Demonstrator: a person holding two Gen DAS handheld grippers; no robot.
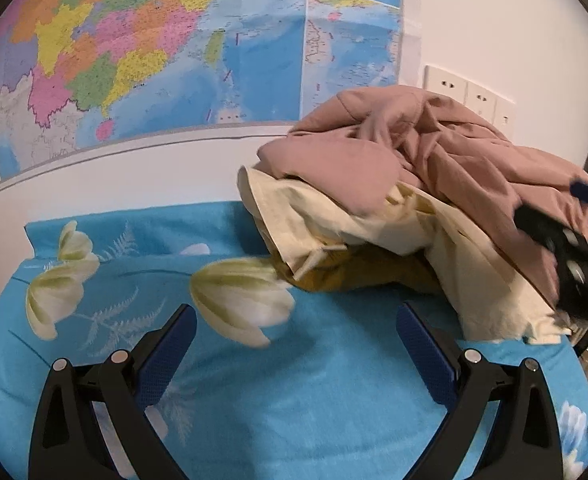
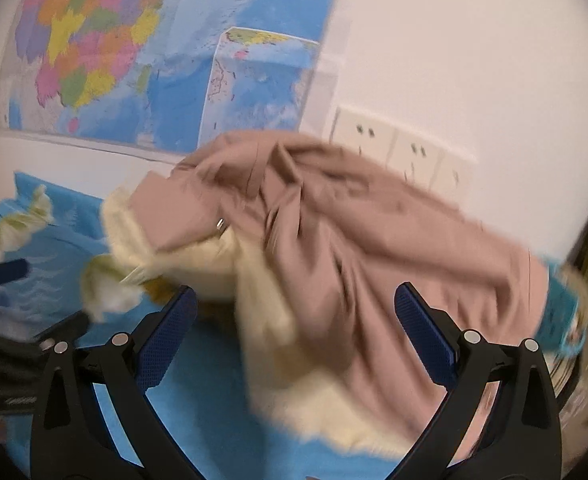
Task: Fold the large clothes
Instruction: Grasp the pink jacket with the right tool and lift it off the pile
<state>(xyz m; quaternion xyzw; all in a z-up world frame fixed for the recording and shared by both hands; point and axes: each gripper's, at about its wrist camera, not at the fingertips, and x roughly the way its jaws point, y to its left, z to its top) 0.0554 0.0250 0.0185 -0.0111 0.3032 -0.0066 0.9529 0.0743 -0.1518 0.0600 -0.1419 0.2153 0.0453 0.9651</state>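
A pile of clothes lies at the right of the left wrist view: a pink garment (image 1: 434,160) on top, a cream garment (image 1: 374,224) under it and a mustard piece (image 1: 354,276) at the bottom, on a blue flowered sheet (image 1: 314,380). A map (image 1: 154,48) hangs on the wall at upper left. The left gripper (image 1: 296,350) has its jaws wide apart and empty. The right gripper (image 2: 294,332), also spread, is over the pile; the view is blurred, so it perhaps touches the cloth.
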